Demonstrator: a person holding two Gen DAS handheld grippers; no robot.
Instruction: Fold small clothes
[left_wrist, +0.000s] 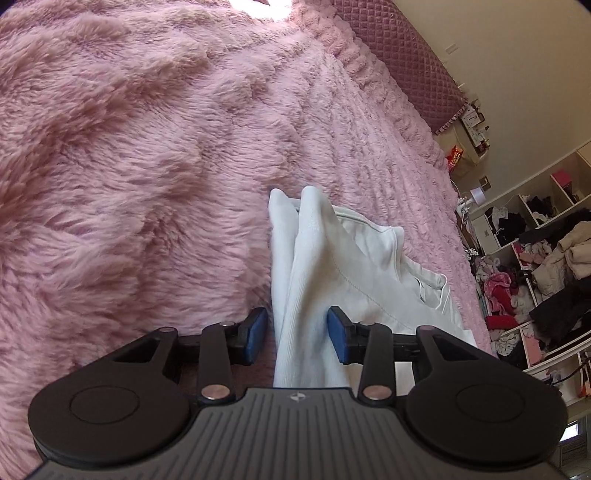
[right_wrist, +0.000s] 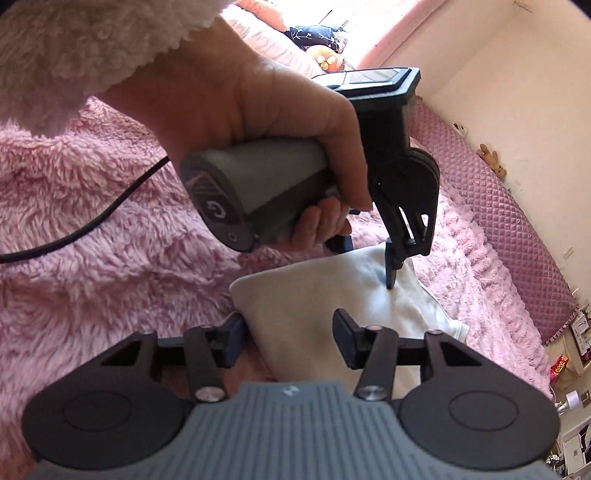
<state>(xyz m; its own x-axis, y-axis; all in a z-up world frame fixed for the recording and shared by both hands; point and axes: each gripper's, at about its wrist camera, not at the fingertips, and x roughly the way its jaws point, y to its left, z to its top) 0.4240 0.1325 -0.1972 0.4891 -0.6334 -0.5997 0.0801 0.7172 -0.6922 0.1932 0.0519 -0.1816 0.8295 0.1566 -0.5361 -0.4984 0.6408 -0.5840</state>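
A: What's the surface like?

B: A shaggy pink fleece blanket (left_wrist: 147, 155), long pile, rumpled into soft ridges. Beyond it runs a quilted mauve headboard (left_wrist: 402, 62) with a diamond pattern

A: And the garment?

B: A small white garment (left_wrist: 354, 266), smooth knit with a stitched seam, lying on the blanket. One part is bunched into a tall narrow fold, the rest spreads flat beside it toward the headboard

A: The tongs?

B: The left gripper (left_wrist: 297, 332) stands partly open. The bunched fold passes between its blue pads (left_wrist: 255, 332); the fold lies against one pad, with a gap to the other, so it is released, not clenched. The right gripper (right_wrist: 288, 341) is wider apart, its dark pads either side of the garment's flat edge (right_wrist: 295, 306), not pressing it

A: Anything else?

B: A hand (right_wrist: 258, 122) in a fluffy cream sleeve (right_wrist: 92, 48) grips the left tool's grey handle above the garment
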